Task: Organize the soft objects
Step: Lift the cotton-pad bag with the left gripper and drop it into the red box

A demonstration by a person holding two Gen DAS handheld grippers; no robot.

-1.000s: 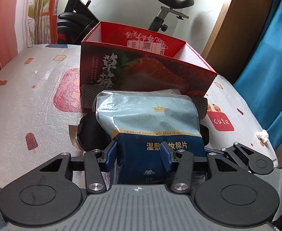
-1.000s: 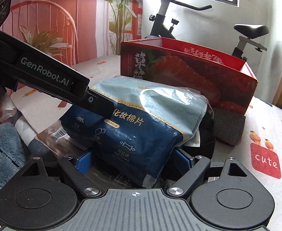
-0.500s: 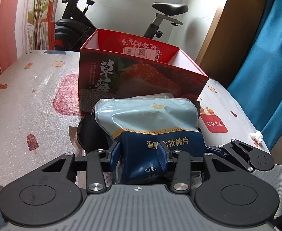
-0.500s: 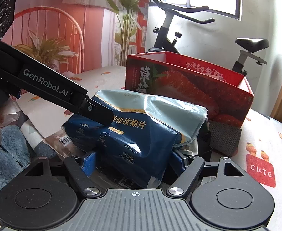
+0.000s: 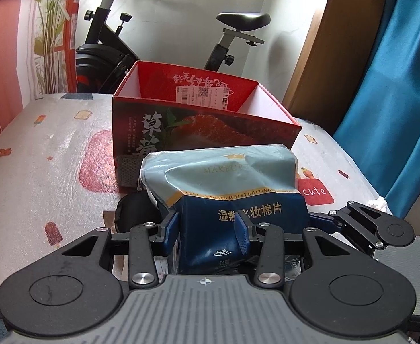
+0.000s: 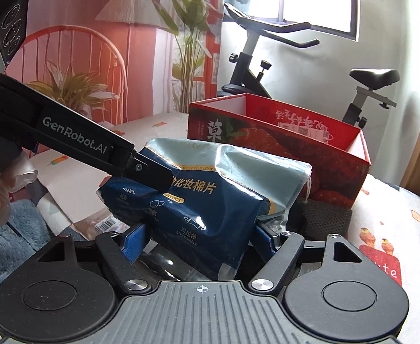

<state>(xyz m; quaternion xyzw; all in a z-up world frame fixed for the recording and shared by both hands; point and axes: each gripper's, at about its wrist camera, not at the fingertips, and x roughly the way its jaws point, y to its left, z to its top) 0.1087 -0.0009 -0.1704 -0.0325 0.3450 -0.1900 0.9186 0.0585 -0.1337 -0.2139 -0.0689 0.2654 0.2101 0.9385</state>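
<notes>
Bottom of the cotton-pad pack (image 5: 232,200) is hidden behind both tool bodies; dark mesh item (image 6: 324,218) under it is only partly visible. Left gripper (image 5: 208,229) points down-fwd, pads pinching the pack's dark blue end. Right gripper (image 6: 198,235) clamps the pack's side; its jaws closed further a moment ago, w/ pack between them. Pack sits lifted just in front of the red strawberry box (image 5: 198,126); box interior mostly out of sight, contents can't be told.
</notes>
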